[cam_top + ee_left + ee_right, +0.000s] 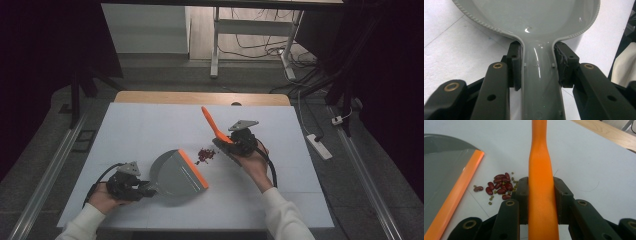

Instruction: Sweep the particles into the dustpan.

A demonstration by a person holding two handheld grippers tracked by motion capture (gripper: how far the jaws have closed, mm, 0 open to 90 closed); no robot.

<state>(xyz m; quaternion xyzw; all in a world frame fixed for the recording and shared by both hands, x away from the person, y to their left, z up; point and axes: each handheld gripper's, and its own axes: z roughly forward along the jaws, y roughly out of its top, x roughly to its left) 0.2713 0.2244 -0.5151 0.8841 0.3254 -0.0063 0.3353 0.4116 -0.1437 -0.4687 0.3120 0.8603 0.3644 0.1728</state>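
Note:
A grey dustpan [175,175] with an orange front lip [194,169] lies on the white table, its mouth turned towards a small pile of red beans [205,155]. My left gripper [149,189] is shut on the dustpan's handle. In the left gripper view both pads clamp the grey handle [537,75], with the pan [531,15] ahead of the left gripper [537,50]. My right gripper [231,144], just right of the beans, is shut on an orange brush handle [212,122] that slants up and away. In the right gripper view the right gripper [541,182] holds that handle [540,157]; the beans [500,187] and dustpan lip [461,192] lie to its left.
Small green beans are mixed into the pile [491,198]. The white mat [150,125] ends at a wooden strip [200,97] at the far side. A power strip [320,146] lies on the floor to the right, and a desk frame [215,45] stands beyond the table.

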